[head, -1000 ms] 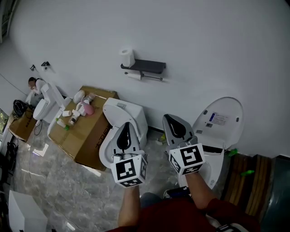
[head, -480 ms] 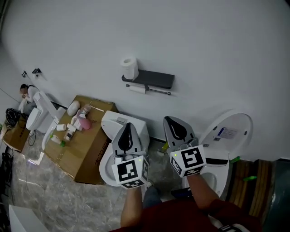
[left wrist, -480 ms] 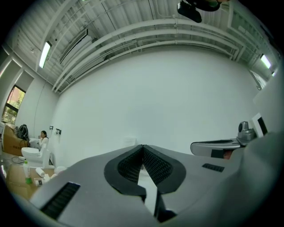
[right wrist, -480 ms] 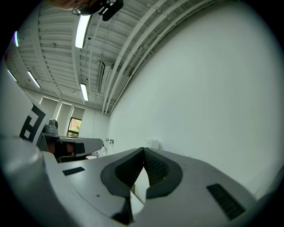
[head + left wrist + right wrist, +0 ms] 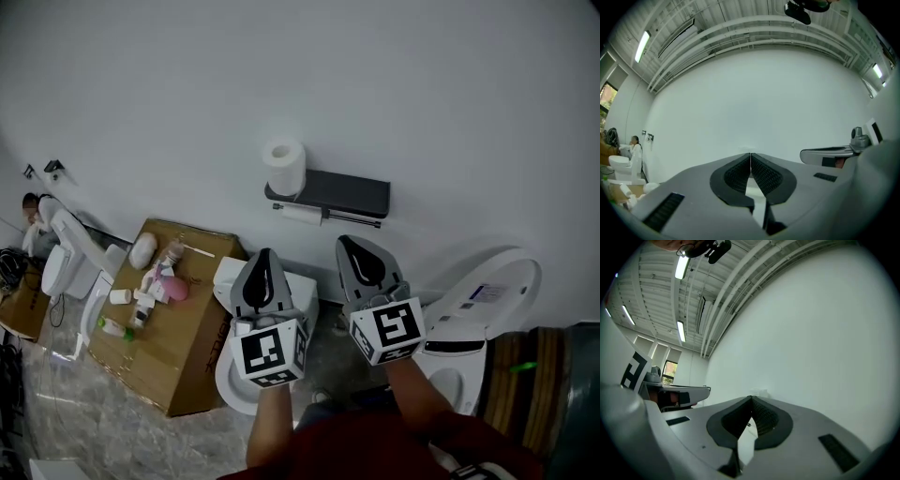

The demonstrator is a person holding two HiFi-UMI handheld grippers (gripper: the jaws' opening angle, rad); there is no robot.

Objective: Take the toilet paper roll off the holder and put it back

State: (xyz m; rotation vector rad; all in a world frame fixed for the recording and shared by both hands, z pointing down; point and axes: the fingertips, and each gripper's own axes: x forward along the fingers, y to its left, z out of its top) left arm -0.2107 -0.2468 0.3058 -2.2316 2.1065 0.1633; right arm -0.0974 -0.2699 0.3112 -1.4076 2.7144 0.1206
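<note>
A white toilet paper roll [image 5: 284, 166] stands upright on the left end of a dark wall-mounted shelf holder [image 5: 335, 193]. A second roll [image 5: 301, 215] hangs on the bar under the shelf. My left gripper [image 5: 263, 255] and right gripper [image 5: 352, 243] are held side by side below the holder, both shut and empty, well short of it. In the left gripper view my left gripper [image 5: 750, 154] has its pads pressed together, pointing at bare white wall. The right gripper view shows my right gripper [image 5: 751, 399] the same way.
Two white toilets stand on the floor below, one [image 5: 234, 384] under my left gripper and one with a raised lid [image 5: 490, 292] at the right. A cardboard box [image 5: 178, 328] with several small items lies at the left. A person [image 5: 36, 225] is at the far left.
The view has tilted up and closer to the wall, so the holder and roll now sit lower and larger in the frame. Both grippers stay shut and side by side.
</note>
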